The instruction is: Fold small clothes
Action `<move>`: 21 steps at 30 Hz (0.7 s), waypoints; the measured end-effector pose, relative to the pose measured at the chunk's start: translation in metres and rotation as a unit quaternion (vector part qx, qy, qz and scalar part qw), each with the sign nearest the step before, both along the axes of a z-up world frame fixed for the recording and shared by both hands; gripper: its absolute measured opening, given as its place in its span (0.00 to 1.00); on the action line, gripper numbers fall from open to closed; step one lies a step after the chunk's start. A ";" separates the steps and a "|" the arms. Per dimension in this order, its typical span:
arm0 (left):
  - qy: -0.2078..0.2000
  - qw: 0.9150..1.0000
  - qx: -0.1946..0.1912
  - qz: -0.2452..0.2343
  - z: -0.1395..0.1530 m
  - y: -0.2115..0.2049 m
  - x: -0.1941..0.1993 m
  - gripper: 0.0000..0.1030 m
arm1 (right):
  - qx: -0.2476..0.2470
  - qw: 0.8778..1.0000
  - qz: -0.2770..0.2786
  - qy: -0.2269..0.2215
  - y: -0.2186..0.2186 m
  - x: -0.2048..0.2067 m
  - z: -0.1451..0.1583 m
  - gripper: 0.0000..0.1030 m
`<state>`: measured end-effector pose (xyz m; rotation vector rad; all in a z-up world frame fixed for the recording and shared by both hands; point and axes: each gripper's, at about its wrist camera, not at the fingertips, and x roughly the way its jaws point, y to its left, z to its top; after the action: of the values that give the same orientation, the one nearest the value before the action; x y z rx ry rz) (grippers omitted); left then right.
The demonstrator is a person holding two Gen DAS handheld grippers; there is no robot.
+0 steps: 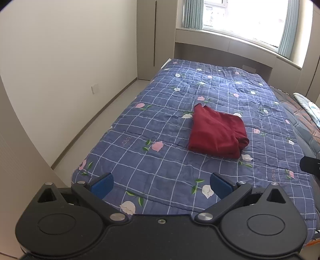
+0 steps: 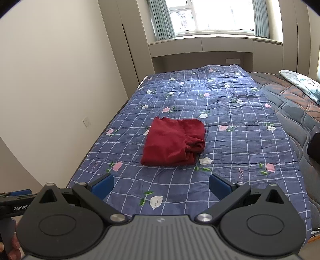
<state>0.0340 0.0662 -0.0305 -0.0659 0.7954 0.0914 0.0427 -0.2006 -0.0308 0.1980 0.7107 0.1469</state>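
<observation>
Dark red garment (image 2: 174, 142) lying folded into a compact, roughly square bundle, layered edges bunching at its right side, resting mid-quilt on blue floral checked quilt (image 2: 240, 144). Left gripper (image 1: 161, 185) and right gripper (image 2: 161, 185) hovering near the quilt's near edge, jaws spread wide, gripping nothing.

My left gripper (image 1: 161, 185) hangs wide open over the blue quilt (image 1: 160, 164); the folded red garment (image 1: 217, 133) lies ahead, well apart, possibly shorts.

A home bedroom: a bed (image 2: 230, 140) under a flowered quilt (image 1: 160, 160), a curtained window (image 2: 210, 16) (built-in cupboards beside it).
</observation>
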 end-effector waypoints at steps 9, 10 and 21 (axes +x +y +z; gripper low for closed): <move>-0.001 1.000 0.000 -0.002 -0.001 -0.001 0.001 0.99 | 0.001 1.000 -0.001 0.002 0.001 0.000 -0.001 1.00; 0.000 1.000 0.000 -0.002 0.000 -0.001 0.001 0.99 | 0.001 1.000 -0.001 0.002 0.002 0.000 -0.001 1.00; -0.002 1.000 -0.001 -0.005 0.000 0.000 0.002 0.99 | 0.002 1.000 -0.001 0.003 0.000 0.000 -0.001 1.00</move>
<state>0.0359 0.0658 -0.0308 -0.0642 0.7924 0.0814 0.0426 -0.2003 -0.0318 0.2029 0.7164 0.1447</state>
